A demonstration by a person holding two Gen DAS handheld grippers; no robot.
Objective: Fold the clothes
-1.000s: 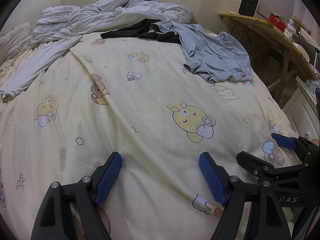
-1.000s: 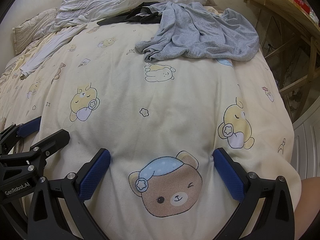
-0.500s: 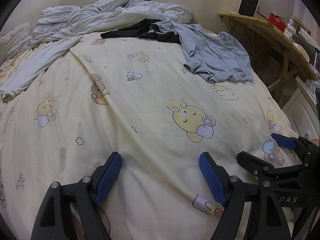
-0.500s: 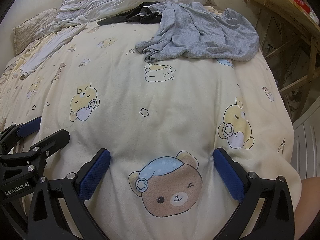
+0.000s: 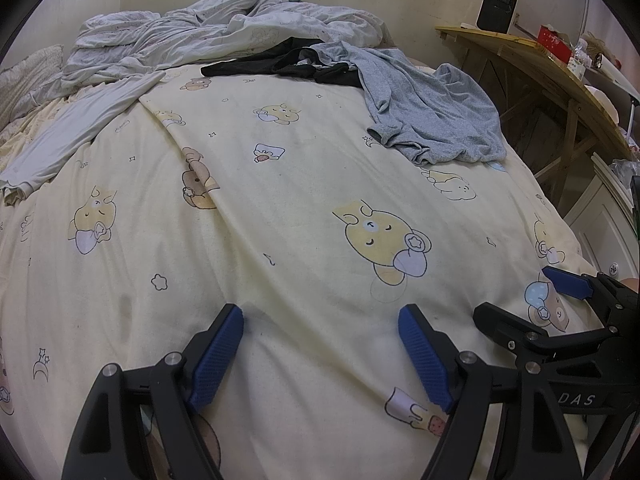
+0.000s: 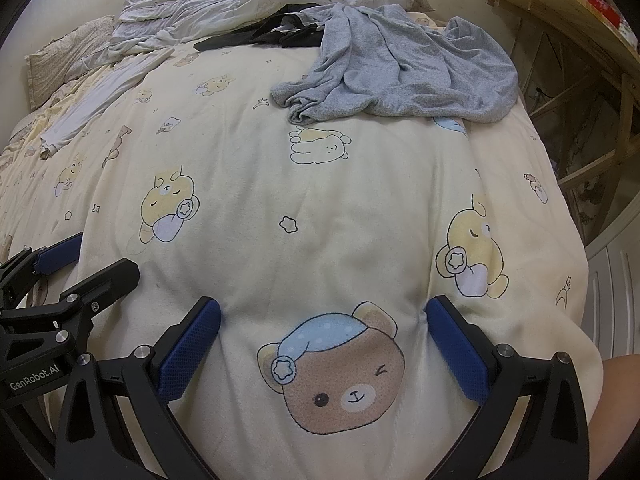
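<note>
Left wrist view. A cream quilt [image 5: 304,208] printed with cartoon bears covers the bed. A wooden table [image 5: 532,60] stands at the right, bearing a red box [image 5: 554,40] and small clutter; a white cabinet [image 5: 600,232] stands below it. The left gripper [image 5: 320,332] hangs over bare quilt with its jaws spread wide and nothing between the blue pads [image 5: 218,356]. The right gripper [image 5: 524,296] enters at the right edge, just beside it. Far up the bed lie the clothes: a crumpled grey shirt [image 5: 432,120] at upper right, a black garment [image 5: 280,64] touching its upper edge, a pale rumpled heap [image 5: 224,36] behind, and a pale sleeve [image 5: 80,136] trailing down the left.

Right wrist view. The right gripper [image 6: 322,328] stands with jaws wide apart over a capped brown bear print [image 6: 336,372], holding nothing. The left gripper [image 6: 76,260] shows at the left edge. The grey shirt [image 6: 404,68] lies bunched and unfolded, well apart from both grippers, with bare quilt [image 6: 320,200] between. The black garment [image 6: 260,34] lies partly beneath its left end.
</note>
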